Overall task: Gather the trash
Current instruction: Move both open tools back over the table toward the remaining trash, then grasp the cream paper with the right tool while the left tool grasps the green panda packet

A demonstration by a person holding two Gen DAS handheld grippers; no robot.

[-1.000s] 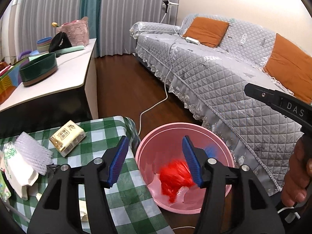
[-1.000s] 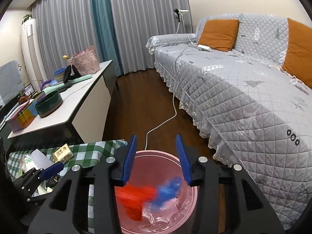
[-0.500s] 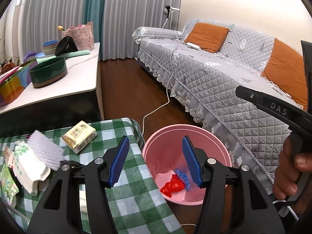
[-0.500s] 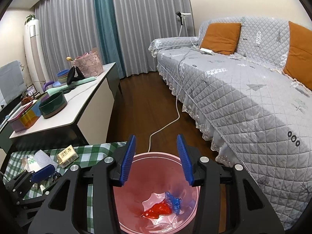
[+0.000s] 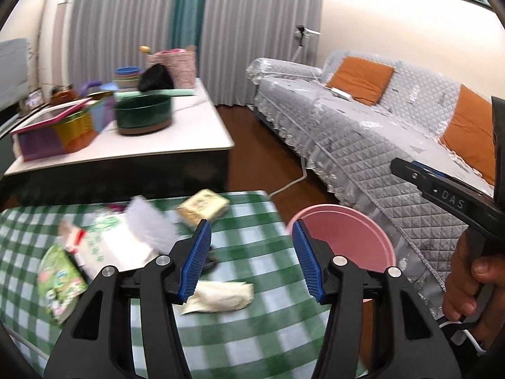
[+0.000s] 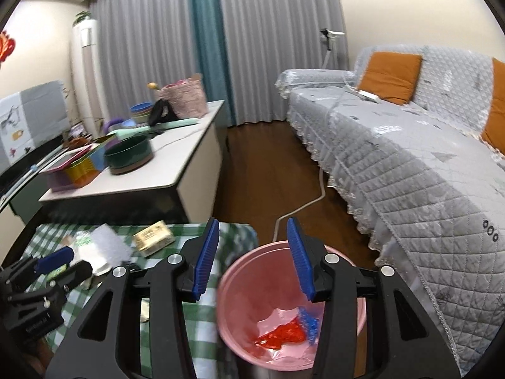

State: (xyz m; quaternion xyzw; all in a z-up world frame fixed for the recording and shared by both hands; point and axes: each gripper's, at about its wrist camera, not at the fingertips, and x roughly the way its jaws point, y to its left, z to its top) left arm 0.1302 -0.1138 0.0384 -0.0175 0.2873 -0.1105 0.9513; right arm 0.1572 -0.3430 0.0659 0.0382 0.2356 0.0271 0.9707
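Note:
A pink bin (image 6: 249, 287) stands on the floor right of a green-checked table (image 5: 252, 341). Red and blue wrappers (image 6: 285, 331) lie in it. My right gripper (image 6: 254, 265) is open and empty above the bin's left rim. My left gripper (image 5: 252, 265) is open and empty over the table's right part, with the bin (image 5: 353, 237) to its right. On the table lie a crumpled white paper (image 5: 221, 295), a yellow packet (image 5: 203, 208), a white foam net (image 5: 146, 224), a white bag (image 5: 107, 246) and a green packet (image 5: 60, 281).
A grey quilted sofa (image 6: 410, 145) with orange cushions stands to the right. A white low cabinet (image 5: 126, 139) behind the table carries a green bowl (image 5: 143, 113), boxes and a pink basket. A white cable (image 6: 303, 205) runs across the wooden floor.
The red and blue wrappers dropped from the right gripper into the bin. My left gripper swung left from over the bin to over the table. Both views rose and tilted.

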